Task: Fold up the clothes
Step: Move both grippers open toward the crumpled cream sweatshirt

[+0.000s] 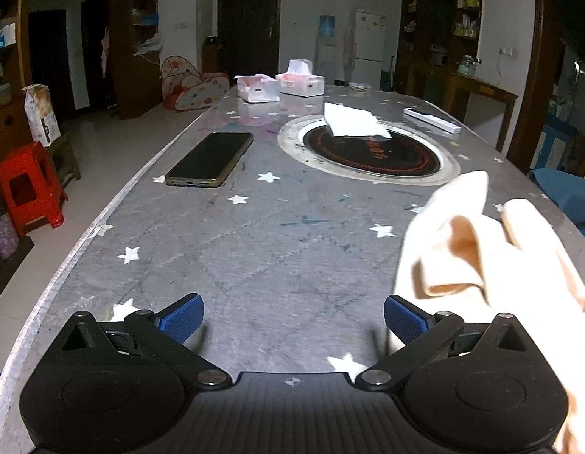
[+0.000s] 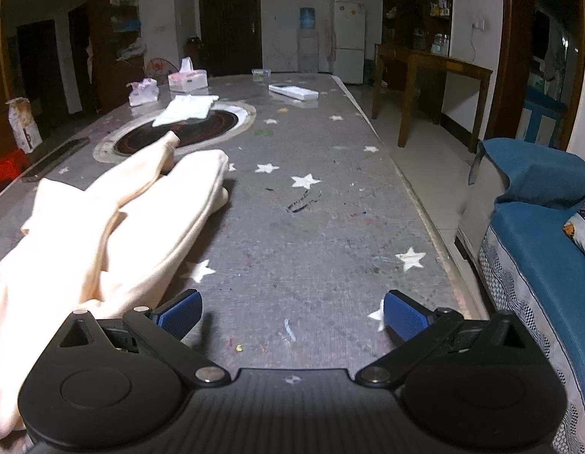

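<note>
Cream garment (image 2: 114, 219), crumpled on the grey star-patterned table (image 2: 311, 234), lies between our 2 tools, its 2 long tube sections running away from us toward the round inset hotplate (image 2: 186, 134). Left gripper (image 1: 293, 319) has it off to its right; right gripper (image 2: 292, 316) has it off to its left, cloth just beside that near finger. Both sets of jaws spread wide, holding nothing. Neither looks clearly nearer. Right view shows the full length; left view shows only a bunched end (image 1: 481, 249), plus a phone (image 1: 211, 159).
</note>
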